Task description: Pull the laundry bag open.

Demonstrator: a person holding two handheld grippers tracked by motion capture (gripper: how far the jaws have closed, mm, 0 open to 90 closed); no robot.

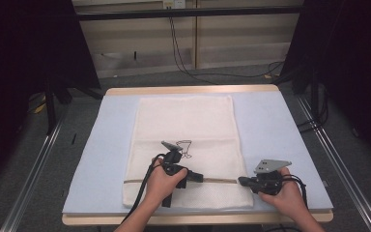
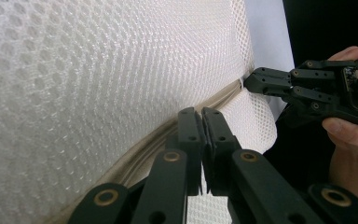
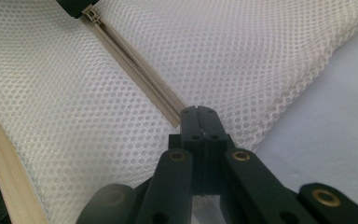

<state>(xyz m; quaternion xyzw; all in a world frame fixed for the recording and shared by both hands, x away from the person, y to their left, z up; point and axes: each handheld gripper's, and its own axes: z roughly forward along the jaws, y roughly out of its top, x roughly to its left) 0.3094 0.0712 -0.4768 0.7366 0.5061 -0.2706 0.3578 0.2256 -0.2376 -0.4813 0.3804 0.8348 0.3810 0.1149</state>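
Along the beige zipper (image 1: 212, 180) of the white mesh laundry bag (image 1: 186, 121): left hand-held gripper (image 1: 200, 177) clamped on the slider mid-track, right hand-held gripper (image 1: 241, 181) pinching the zipper's end; roughly half the run left.

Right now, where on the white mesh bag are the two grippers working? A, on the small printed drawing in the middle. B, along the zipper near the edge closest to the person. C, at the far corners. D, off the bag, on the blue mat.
B: the left gripper and the right gripper both sit shut on the zipper that crosses the mesh bag near its near edge.
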